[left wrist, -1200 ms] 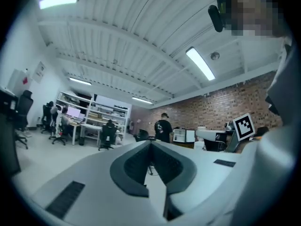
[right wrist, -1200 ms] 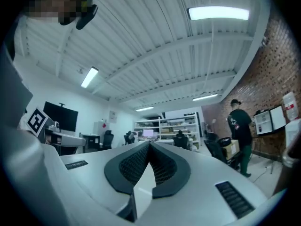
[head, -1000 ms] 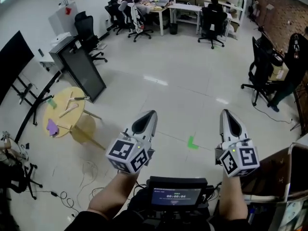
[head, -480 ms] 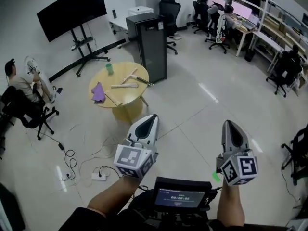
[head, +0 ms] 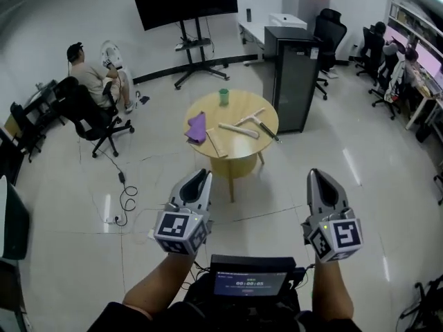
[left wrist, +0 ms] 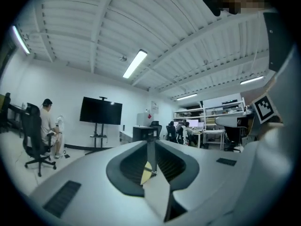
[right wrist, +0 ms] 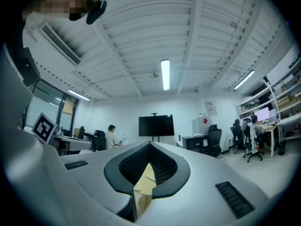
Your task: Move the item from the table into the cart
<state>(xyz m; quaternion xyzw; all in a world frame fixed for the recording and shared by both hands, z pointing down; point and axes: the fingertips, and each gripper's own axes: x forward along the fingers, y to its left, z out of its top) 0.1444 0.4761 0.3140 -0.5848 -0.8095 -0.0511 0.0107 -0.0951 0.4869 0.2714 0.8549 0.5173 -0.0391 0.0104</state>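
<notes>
Now the round table (head: 239,151) is brought from the far left of the head view to twelve o'clock, straight ahead of both grippers, so the approach is judged nearly done and no pick begun. The left gripper (head: 197,182) and right gripper (head: 320,182) are held level, jaws clenched on nothing. The purple cloth (head: 197,126) at the tabletop's nine o'clock, the green cup (head: 223,97) at its twelve and the wooden sticks (head: 239,130) are left on the table; no cart is seen.
</notes>
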